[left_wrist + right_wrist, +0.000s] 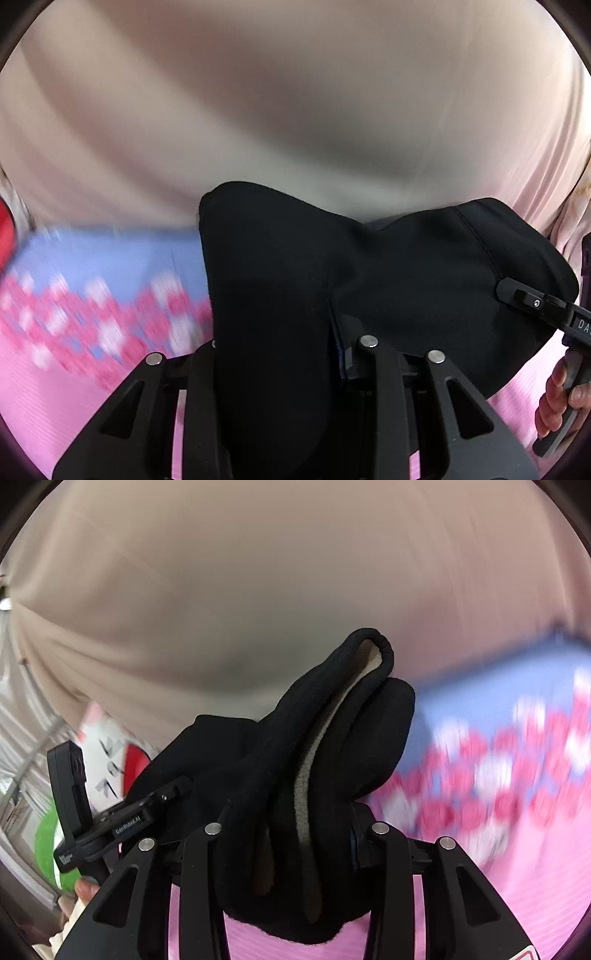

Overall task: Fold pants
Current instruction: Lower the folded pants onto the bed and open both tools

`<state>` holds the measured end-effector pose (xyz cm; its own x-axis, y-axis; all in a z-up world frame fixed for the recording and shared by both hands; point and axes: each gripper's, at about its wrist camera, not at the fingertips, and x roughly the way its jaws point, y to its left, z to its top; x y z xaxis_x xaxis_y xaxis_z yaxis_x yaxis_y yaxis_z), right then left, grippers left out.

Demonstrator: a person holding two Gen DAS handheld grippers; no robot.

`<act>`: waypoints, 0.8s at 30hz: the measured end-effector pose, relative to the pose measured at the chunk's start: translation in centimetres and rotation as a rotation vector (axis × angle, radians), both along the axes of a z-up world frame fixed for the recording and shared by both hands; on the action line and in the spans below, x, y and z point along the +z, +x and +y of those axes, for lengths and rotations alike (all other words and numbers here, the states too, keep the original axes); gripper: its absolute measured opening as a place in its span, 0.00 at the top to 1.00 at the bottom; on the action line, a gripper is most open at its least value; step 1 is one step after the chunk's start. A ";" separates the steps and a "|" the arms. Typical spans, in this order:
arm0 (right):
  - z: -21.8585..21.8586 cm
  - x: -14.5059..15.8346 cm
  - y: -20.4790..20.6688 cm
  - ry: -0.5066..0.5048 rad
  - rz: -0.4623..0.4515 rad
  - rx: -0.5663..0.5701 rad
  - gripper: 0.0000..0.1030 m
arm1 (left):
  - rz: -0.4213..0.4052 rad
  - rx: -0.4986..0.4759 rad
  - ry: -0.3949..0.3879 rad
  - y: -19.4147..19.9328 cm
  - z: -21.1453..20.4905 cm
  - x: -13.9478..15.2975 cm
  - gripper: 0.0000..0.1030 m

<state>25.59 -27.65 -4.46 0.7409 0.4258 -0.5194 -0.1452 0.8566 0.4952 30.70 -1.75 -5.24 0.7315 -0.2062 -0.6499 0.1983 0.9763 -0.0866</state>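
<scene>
The black pants (266, 258) hang bunched between the jaws of my left gripper (280, 350), which is shut on them. A stitched hem runs across the fabric towards my right gripper (535, 306), which grips the same cloth at the right edge. In the right wrist view my right gripper (288, 834) is shut on a thick fold of the pants (251, 760), whose beige fleece lining (325, 760) shows. My left gripper (147, 812) grips the fabric at the left. Fabric covers all the pads.
Below lies a pink sheet (33, 413) with a blurred blue and pink flower print (517, 757). A beige surface (295, 92) fills the background. A hand (561, 398) holds the right gripper's handle. White, red and green things (107, 753) sit at the left.
</scene>
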 end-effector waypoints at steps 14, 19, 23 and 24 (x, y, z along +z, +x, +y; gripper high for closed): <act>-2.5 4.5 -5.1 -0.169 -0.041 -0.142 0.95 | -0.046 0.254 0.005 -3.9 6.4 5.9 0.16; 2.8 2.5 1.3 -0.286 0.008 -0.033 1.00 | 0.065 0.194 0.066 1.0 0.2 3.4 0.15; -1.6 -2.8 4.5 -0.203 0.116 -0.131 1.00 | 0.181 0.247 0.039 4.0 1.2 -2.1 0.05; -2.2 -2.3 4.0 -0.164 0.138 -0.151 1.00 | 0.187 0.254 0.011 3.8 1.8 -2.0 0.05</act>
